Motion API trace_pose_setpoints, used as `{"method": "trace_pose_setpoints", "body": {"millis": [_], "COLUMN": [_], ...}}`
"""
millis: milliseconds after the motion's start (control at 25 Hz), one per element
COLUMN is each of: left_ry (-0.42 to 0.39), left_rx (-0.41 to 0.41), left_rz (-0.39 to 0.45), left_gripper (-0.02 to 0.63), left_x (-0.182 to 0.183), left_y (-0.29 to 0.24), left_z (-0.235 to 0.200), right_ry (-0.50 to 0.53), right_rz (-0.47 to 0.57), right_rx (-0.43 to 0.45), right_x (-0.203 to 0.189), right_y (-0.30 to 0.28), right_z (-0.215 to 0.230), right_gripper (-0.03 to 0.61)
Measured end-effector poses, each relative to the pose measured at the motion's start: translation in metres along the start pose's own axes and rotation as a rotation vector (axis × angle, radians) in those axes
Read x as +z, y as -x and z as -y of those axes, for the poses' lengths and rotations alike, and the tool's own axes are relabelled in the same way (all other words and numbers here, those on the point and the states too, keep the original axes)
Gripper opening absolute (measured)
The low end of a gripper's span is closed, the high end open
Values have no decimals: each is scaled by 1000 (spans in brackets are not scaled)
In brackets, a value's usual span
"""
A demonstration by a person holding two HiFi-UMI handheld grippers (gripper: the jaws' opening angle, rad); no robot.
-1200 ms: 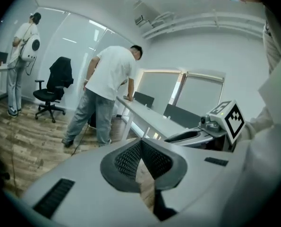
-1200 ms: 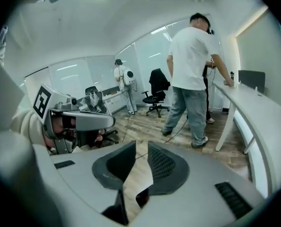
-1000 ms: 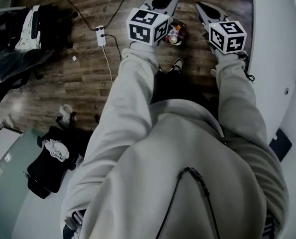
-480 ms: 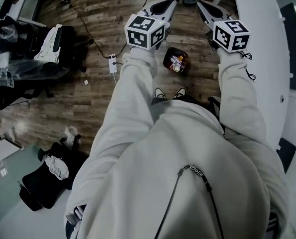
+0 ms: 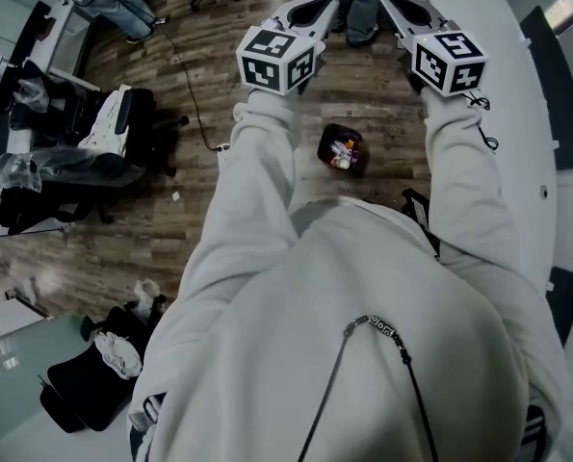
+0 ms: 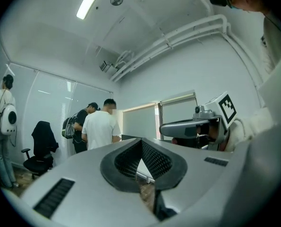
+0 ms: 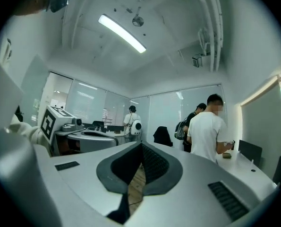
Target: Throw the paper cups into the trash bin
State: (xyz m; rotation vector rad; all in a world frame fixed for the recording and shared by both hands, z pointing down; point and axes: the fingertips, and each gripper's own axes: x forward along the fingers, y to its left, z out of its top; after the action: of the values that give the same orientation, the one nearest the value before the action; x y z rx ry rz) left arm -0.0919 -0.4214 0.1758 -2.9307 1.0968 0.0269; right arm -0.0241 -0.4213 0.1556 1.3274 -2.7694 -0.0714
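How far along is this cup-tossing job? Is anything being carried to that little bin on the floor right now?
Done, apparently: the trash bin on the wood floor already holds some rubbish, though it is too small to tell whether that is cups. In hand: nothing; the left gripper and right gripper are both shut and empty, pointing across the room. Left: unclear, since no cup shows in any view.

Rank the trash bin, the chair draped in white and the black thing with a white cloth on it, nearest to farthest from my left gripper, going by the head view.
1. Trash bin: on the floor, just below and right of the left gripper.
2. Chair draped in white: off to the left.
3. Black thing with a white cloth on it: far left, back beside you.
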Motion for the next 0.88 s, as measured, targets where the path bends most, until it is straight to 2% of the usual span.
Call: {"method": "trace_pose_setpoints", "body": {"millis": [120,440,880], "left_ry": [-4,-15,-15], "left_rx": [-10,-21,-37], "left_rz": [10,39,39], "left_gripper": [2,2,2], "left_x": [6,23,20], "left_y": [-2,-5,-25], "left_z": [2,-4,-13], "right_ry": [27,0,-2], "right_rz": [-2,14,16], "right_rx": [20,51,67], "right_x": [5,17,15], "right_y": [0,-6,-23], "right_z": [-7,-7,4], "right_gripper": [18,17,18]}}
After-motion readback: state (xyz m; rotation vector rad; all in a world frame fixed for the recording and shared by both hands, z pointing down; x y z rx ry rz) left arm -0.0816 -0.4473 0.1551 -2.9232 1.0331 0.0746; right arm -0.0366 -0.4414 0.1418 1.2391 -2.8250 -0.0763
